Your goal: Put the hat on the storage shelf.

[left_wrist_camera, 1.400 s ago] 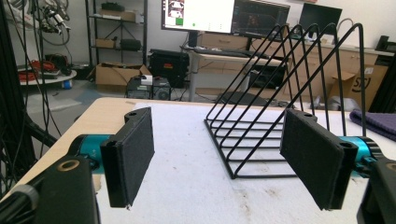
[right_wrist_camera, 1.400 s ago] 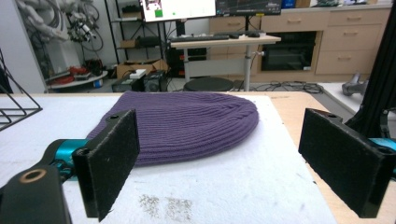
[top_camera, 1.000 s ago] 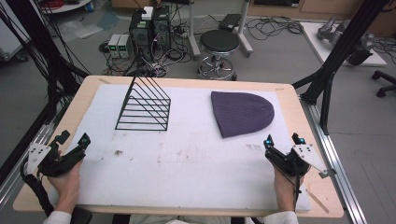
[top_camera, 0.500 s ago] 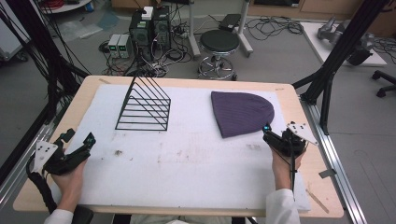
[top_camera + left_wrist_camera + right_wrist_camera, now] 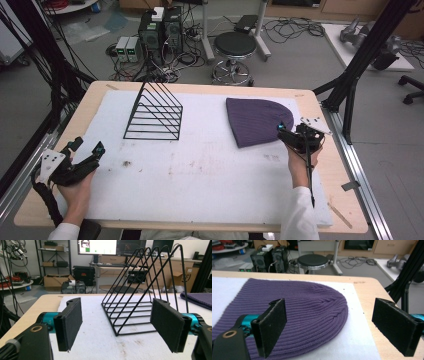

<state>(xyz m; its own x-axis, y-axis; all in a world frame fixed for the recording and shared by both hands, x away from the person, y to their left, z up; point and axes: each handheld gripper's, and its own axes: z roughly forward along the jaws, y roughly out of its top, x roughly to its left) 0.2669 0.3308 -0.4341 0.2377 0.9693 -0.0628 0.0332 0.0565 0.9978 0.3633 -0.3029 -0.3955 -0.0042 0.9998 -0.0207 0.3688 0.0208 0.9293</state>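
- A white foam mat (image 5: 200, 175) covers most of the wooden table (image 5: 330, 165), and I take this mat as the landmark.
- Toward the far left part of the mat stands a black wire rack (image 5: 154, 112), upright, in the form of a triangle; nothing lies between it and the left gripper.
- Behind the table, on the floor, I see a round stool (image 5: 235, 47), computer boxes (image 5: 160, 30) and many cables.
- The purple knitted beanie (image 5: 257, 121) lies flat on the far right part of the mat, with its round crown pointing to the mat's right edge.
- The right gripper (image 5: 292, 136) is at the mat's right edge, just beside the near right corner of the beanie; in the right gripper view its jaws are wide apart and hold nothing, one jaw over the beanie (image 5: 294, 307) and the other over the bare table.
- The left gripper (image 5: 82, 155) is at the near left edge of the mat, well apart from the beanie; its jaws are also wide apart and empty, and the rack (image 5: 145, 297) shows between them.
- The beanie has fine ribs along its length, and these come together in a seam at the crown.
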